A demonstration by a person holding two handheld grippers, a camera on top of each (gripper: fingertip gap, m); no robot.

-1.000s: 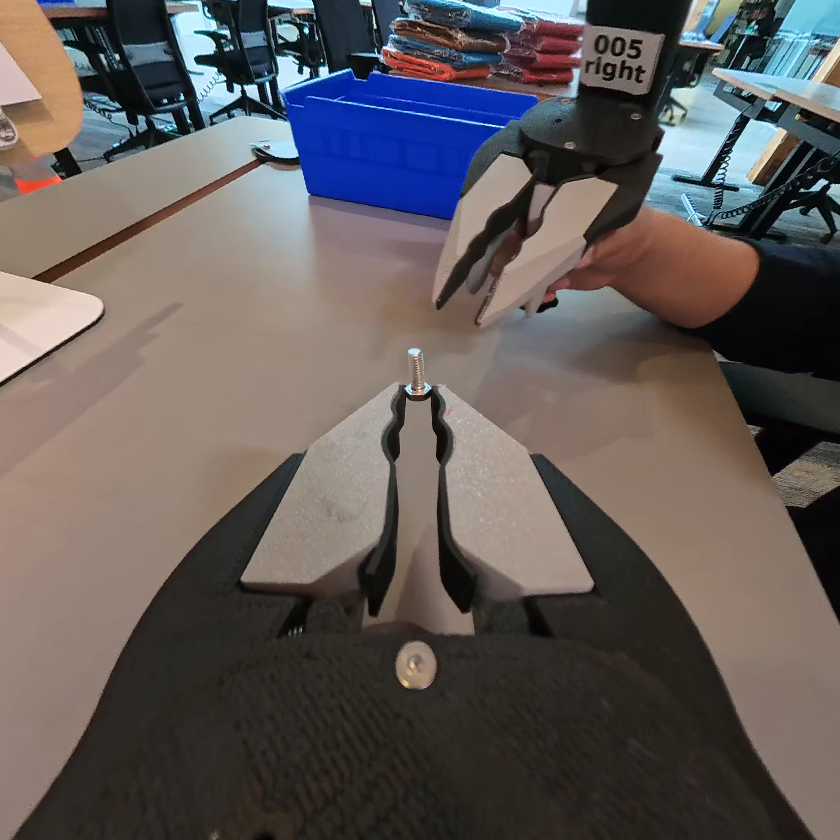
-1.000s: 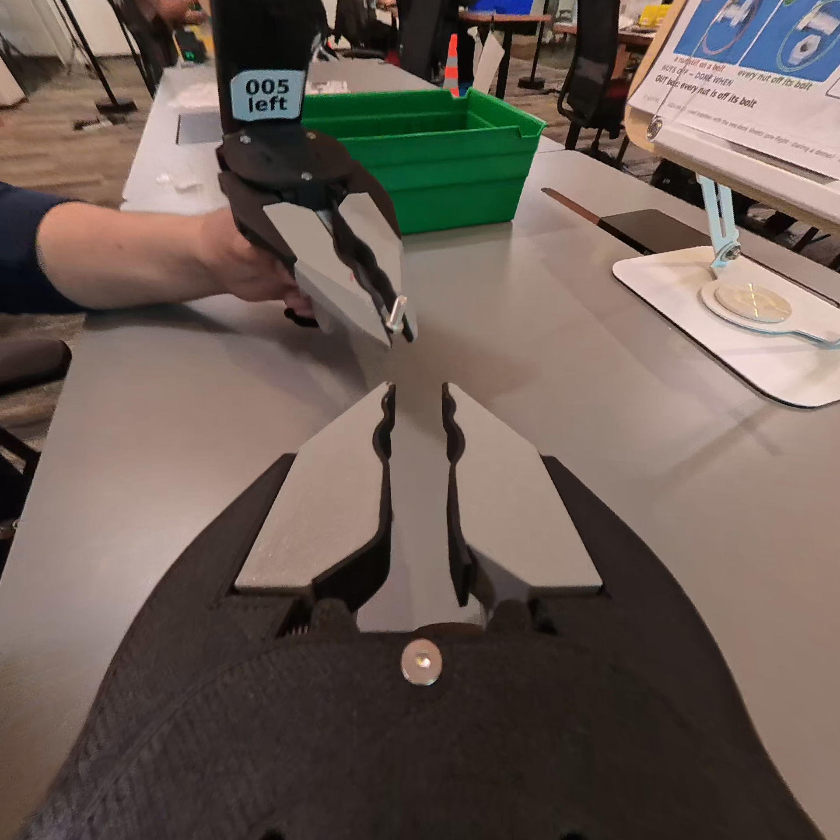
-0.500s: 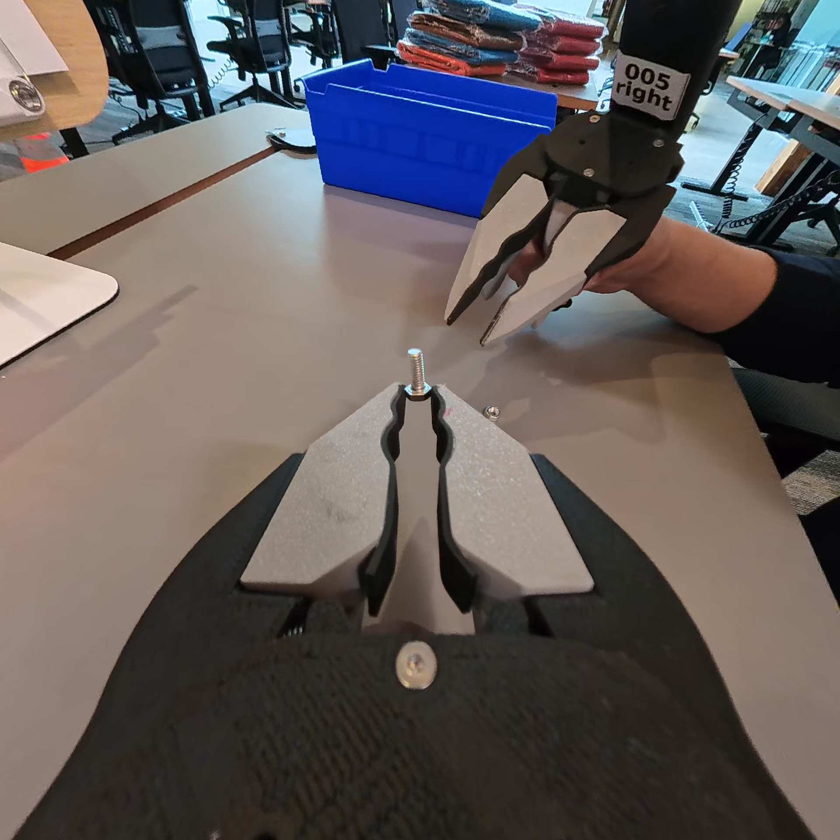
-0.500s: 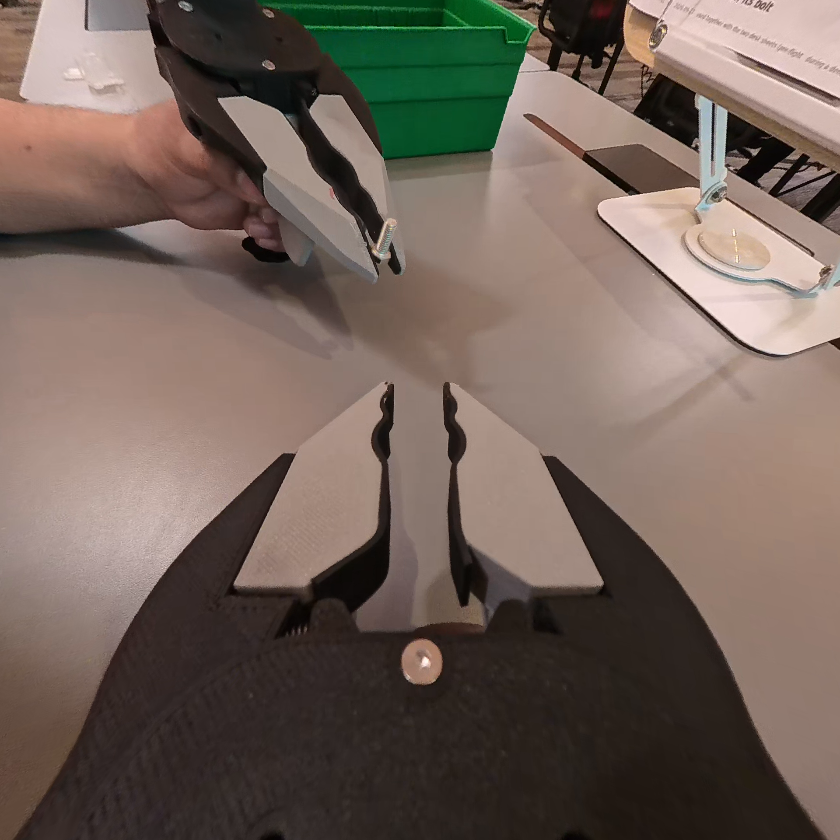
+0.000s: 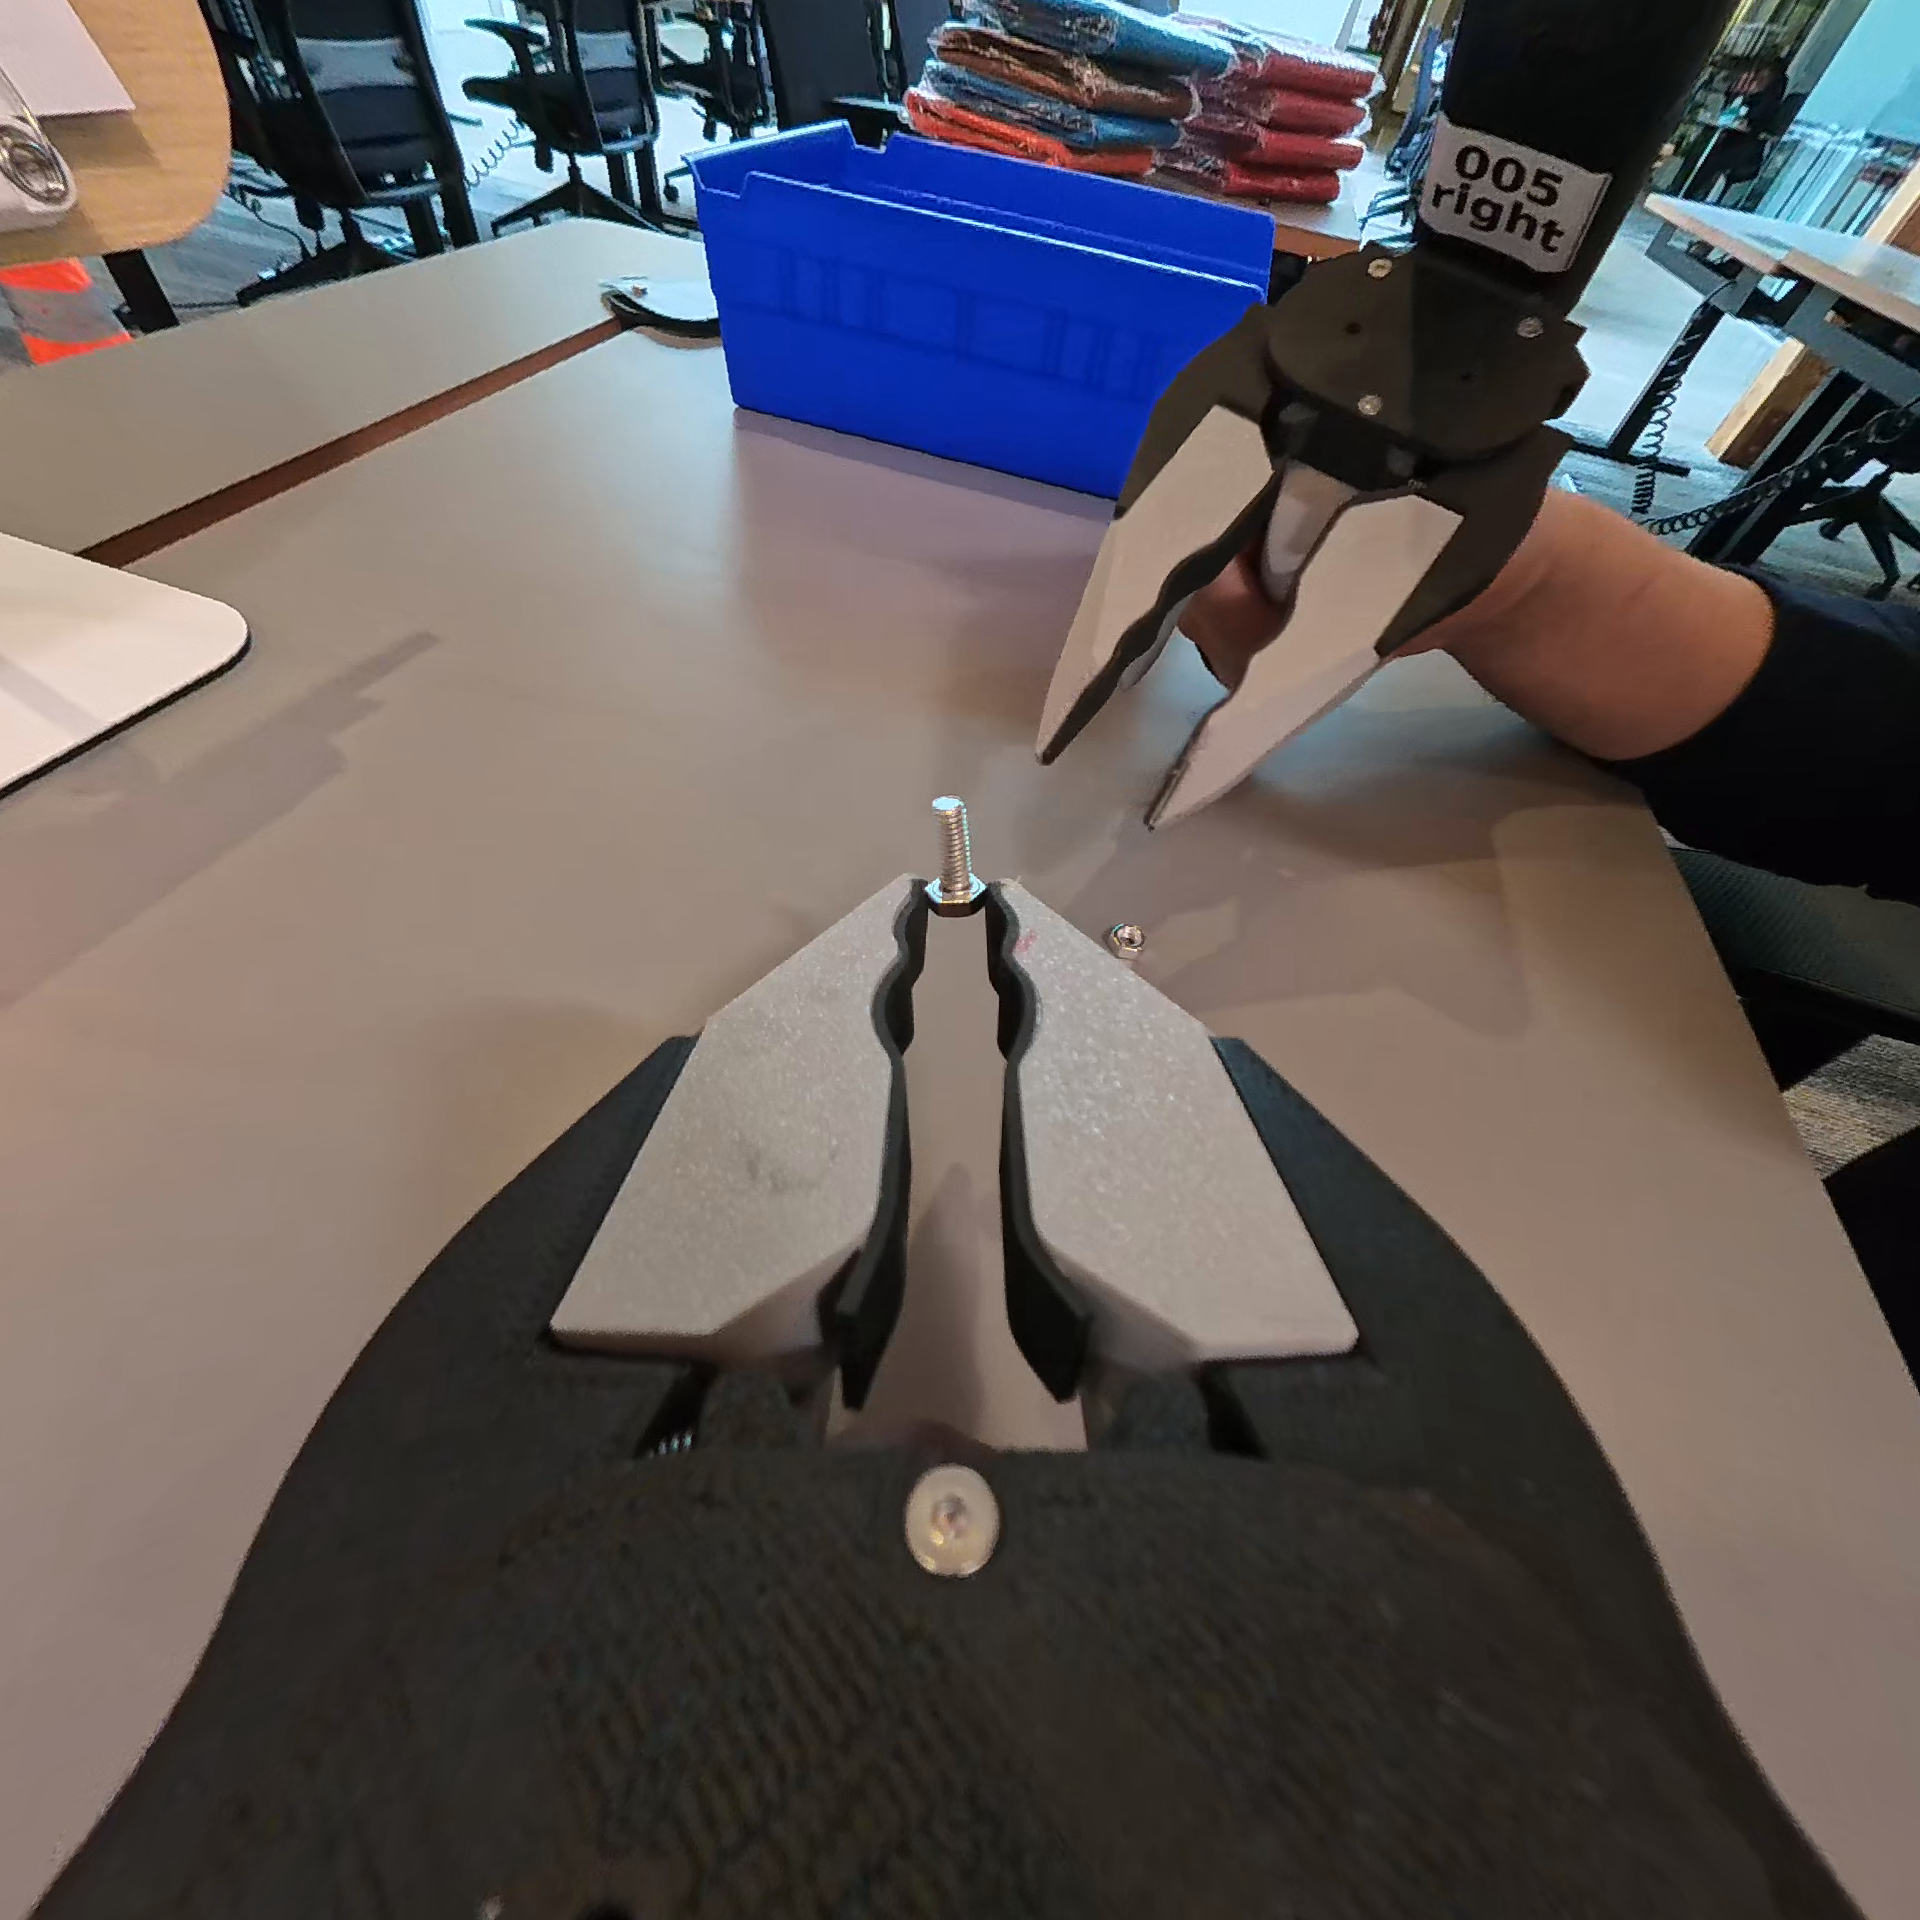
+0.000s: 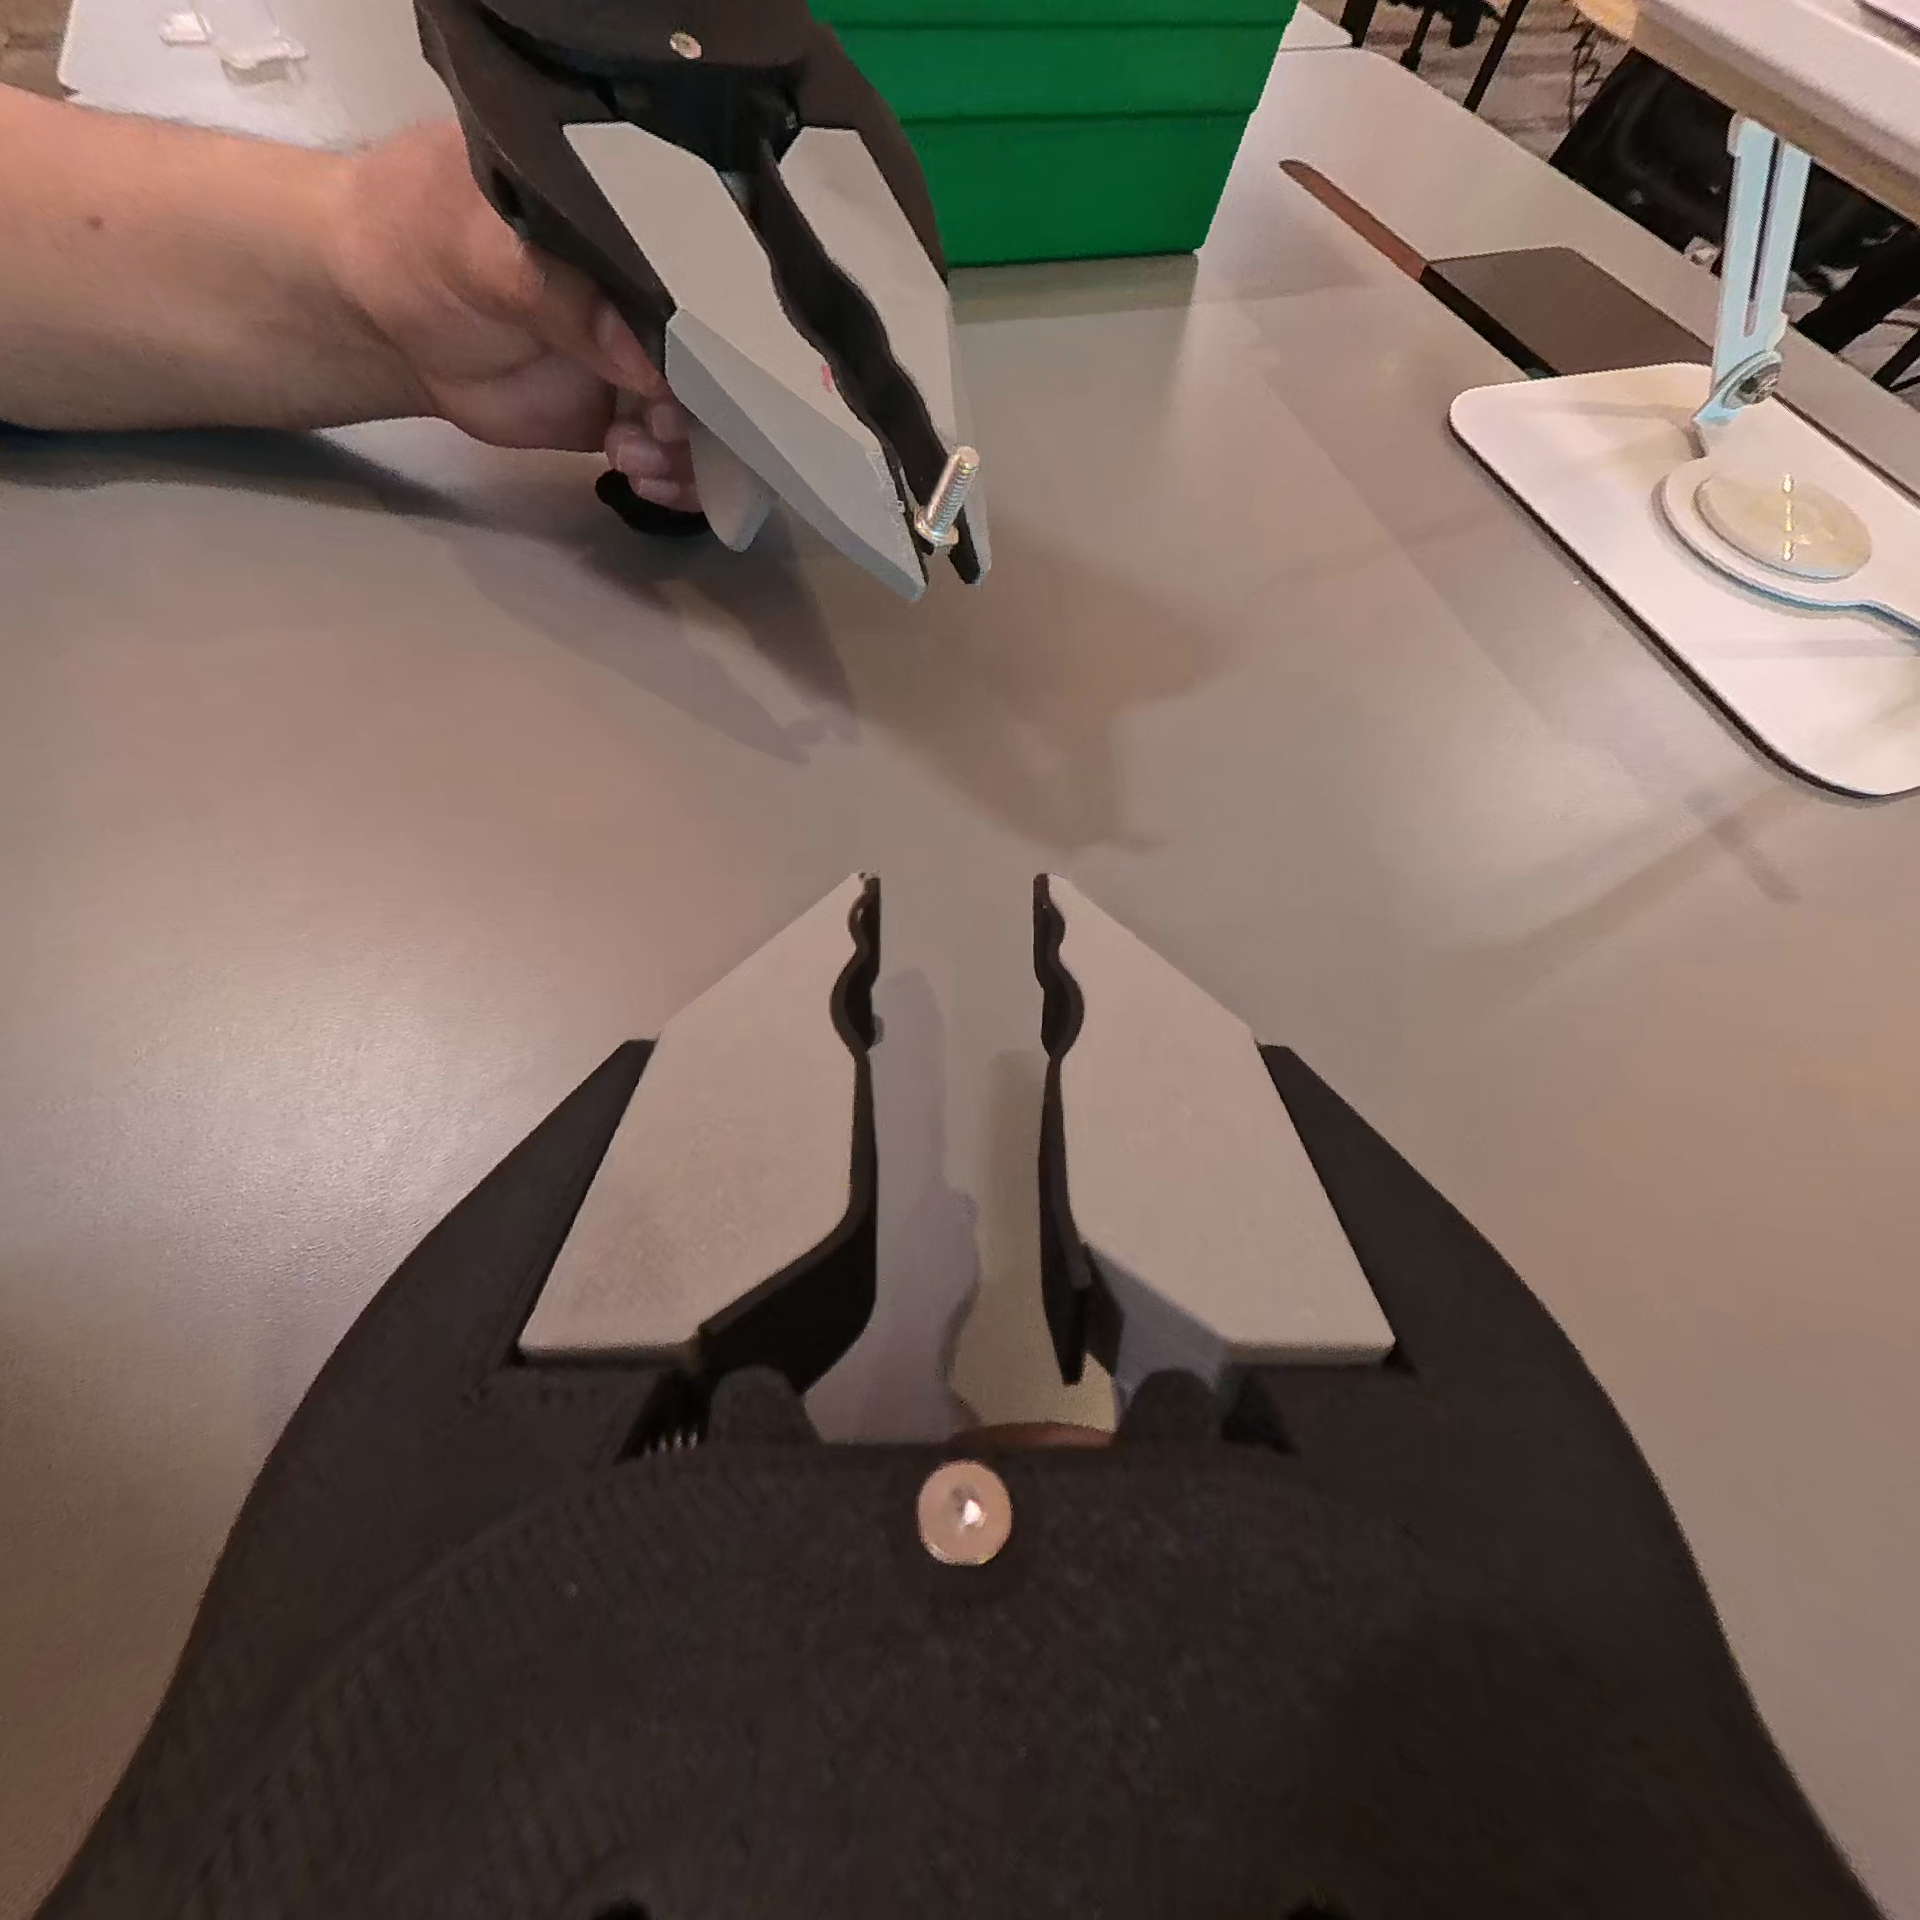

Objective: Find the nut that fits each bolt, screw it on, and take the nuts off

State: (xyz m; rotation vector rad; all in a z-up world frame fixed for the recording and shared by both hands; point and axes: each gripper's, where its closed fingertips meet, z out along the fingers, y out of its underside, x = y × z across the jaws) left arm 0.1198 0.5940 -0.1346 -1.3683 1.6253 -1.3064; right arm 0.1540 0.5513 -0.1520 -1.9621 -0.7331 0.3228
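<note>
The left gripper (image 5: 957, 906) pinches the silver bolt (image 5: 950, 847) by its head, right at the tips in the middle of the frame. The bolt's threaded end sticks up and out, probably so a nut can go on or come off easily. The right gripper (image 5: 1096, 792), in the upper right of the left wrist view, has its jaws spread apart with nothing between them. A small nut (image 5: 1126, 938) lies on the grey table (image 5: 520, 831), just to the right of the left gripper's tips and a little below the right gripper's open tips. It looks ready to be picked up.
</note>
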